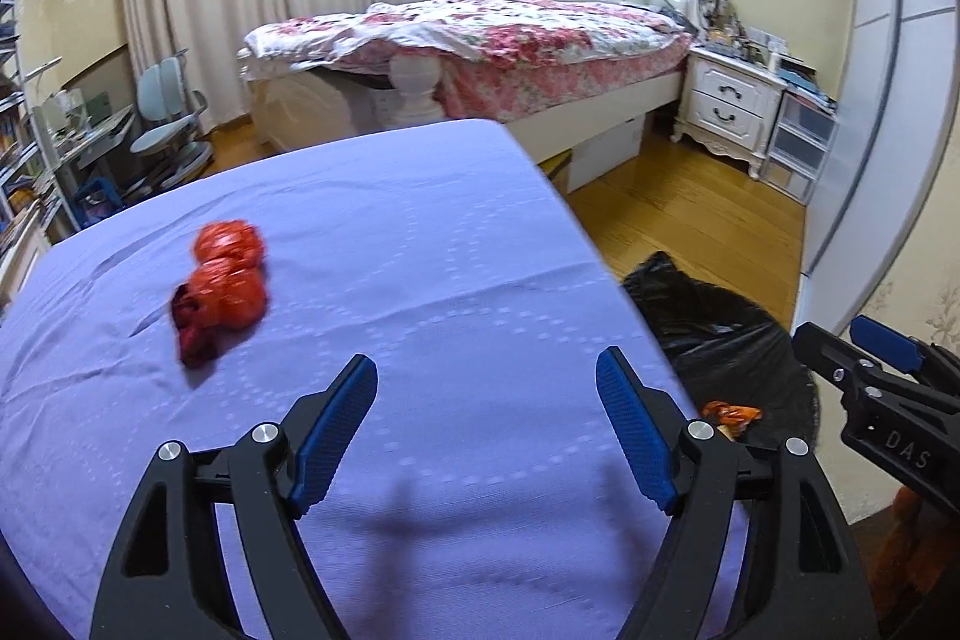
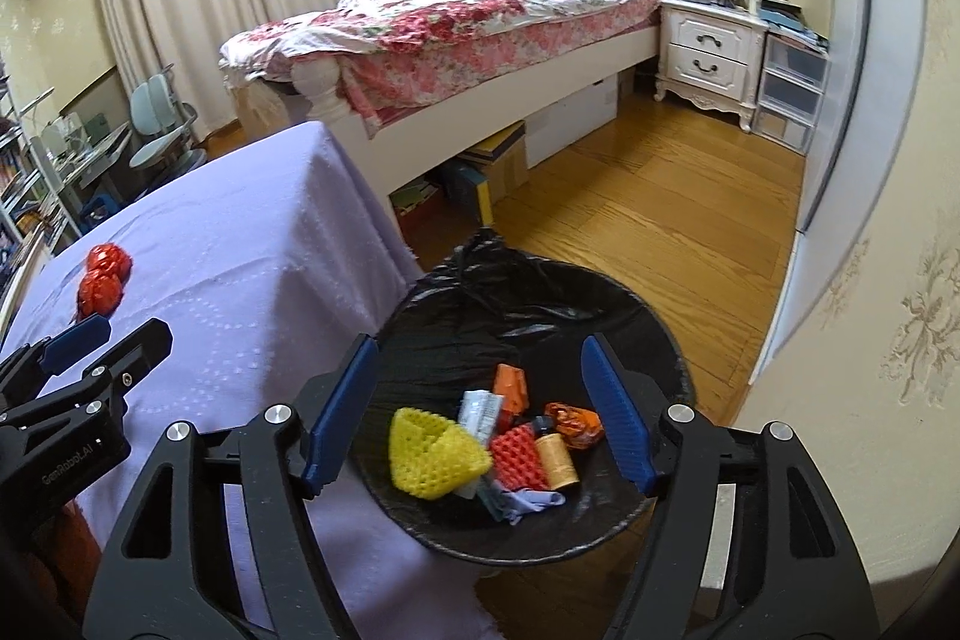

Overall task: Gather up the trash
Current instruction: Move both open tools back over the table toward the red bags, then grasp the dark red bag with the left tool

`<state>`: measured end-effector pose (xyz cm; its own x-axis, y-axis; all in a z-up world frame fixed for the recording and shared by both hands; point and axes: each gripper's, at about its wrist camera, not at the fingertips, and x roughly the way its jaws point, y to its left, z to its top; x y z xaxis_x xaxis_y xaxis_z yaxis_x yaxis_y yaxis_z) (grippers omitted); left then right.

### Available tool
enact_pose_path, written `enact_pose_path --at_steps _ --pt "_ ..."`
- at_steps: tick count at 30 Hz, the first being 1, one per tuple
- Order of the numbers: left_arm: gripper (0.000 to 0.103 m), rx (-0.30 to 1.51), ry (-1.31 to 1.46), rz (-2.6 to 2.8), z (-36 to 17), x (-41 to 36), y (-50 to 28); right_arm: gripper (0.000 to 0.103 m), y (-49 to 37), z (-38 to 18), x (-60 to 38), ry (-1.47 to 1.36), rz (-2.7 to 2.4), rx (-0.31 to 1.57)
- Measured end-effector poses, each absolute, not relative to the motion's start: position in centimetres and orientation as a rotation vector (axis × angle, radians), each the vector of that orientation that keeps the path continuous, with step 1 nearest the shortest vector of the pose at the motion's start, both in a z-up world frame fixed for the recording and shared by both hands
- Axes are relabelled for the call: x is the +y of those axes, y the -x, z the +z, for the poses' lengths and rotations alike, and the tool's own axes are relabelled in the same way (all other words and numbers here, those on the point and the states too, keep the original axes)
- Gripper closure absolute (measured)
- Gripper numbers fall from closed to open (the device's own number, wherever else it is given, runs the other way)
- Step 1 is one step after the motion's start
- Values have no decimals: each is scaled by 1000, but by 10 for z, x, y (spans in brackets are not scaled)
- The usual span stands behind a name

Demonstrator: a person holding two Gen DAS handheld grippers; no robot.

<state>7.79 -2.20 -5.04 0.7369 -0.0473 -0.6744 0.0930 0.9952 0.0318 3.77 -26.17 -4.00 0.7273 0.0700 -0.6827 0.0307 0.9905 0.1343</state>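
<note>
Red crumpled wrapper (image 1: 223,289), blurred, perhaps foil, lies on your lilac counter (image 1: 420,232) | left hand-held gripper (image 1: 486,427), right hand-held gripper (image 2: 480,415): both apart, empty | risk: slick wrapper slipping before reaching bin (image 2: 600,292).

The left tool (image 1: 486,400) points downward with its jaws spread wide and empty. The right tool (image 2: 480,388) tilts down likewise, jaws apart, gripping nothing.

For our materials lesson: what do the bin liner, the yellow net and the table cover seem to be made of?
Bin liner: thin black plastic film, glossy and crinkled.
Yellow net: probably soft foam mesh, matte with open cells.
Table cover: woven lilac cloth, matte, with creases and a stitched dotted pattern.
</note>
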Motion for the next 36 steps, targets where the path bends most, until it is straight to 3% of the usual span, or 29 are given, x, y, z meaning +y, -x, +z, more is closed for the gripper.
enact_pose_path --at_steps 27,33,36 --pt "28 846 115 198 -65 127 -101 34 -80 -46 -97 36 309 865" --pt "34 857 104 182 -66 132 -114 34 -93 -48 -76 50 333 880" --pt "43 862 97 163 -67 131 -118 34 -96 -48 -71 53 338 883"
